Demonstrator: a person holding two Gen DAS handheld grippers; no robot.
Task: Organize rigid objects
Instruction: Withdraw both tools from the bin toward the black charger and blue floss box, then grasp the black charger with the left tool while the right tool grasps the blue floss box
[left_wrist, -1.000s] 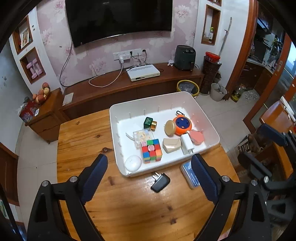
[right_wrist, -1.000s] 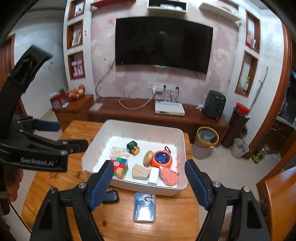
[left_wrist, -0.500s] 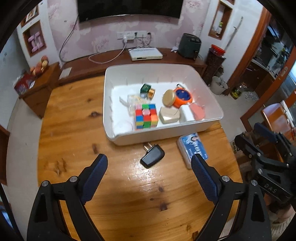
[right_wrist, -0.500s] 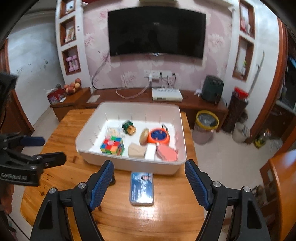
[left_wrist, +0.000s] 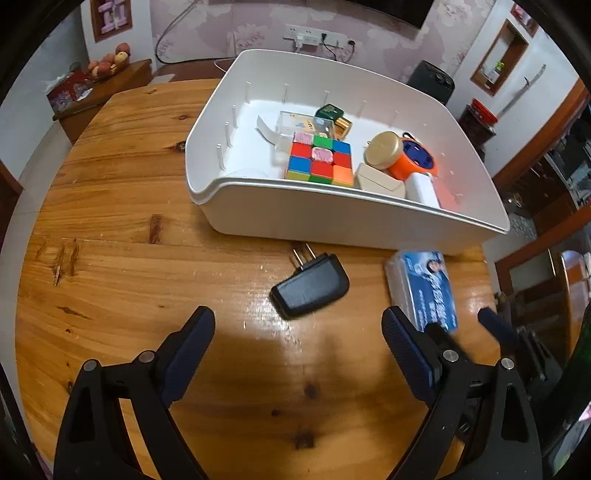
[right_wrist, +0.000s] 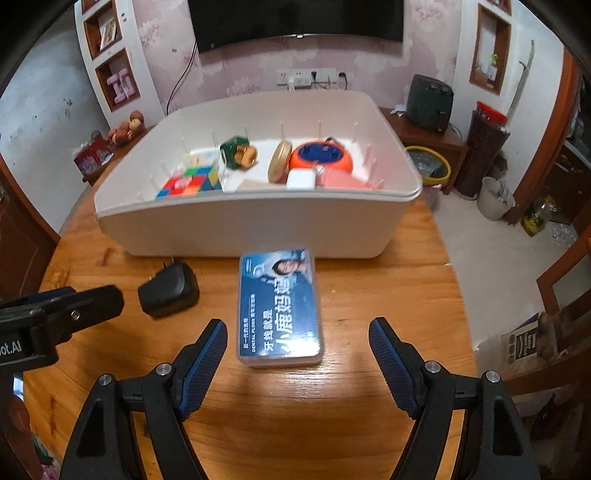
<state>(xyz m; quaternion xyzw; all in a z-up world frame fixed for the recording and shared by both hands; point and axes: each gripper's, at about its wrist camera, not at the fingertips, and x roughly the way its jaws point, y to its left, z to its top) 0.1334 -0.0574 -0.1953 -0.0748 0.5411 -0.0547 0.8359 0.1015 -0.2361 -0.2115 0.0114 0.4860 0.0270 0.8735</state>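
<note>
While both tongs hung released above the wooden tabletop (right_wrist: 388, 288): left gripper (left_wrist: 297, 341) spread wide just short of the black plug adapter (left_wrist: 310, 286), right gripper (right_wrist: 295, 349) spread on either side of the near end of the blue dental floss box (right_wrist: 280, 306), pads clear of it. Both items lay just beside the near wall of the white bin (right_wrist: 240, 229) (puzzle cube (left_wrist: 319, 158), orange reel (left_wrist: 417, 160) and other small items inside) toward the tabletop's far edge.
</note>
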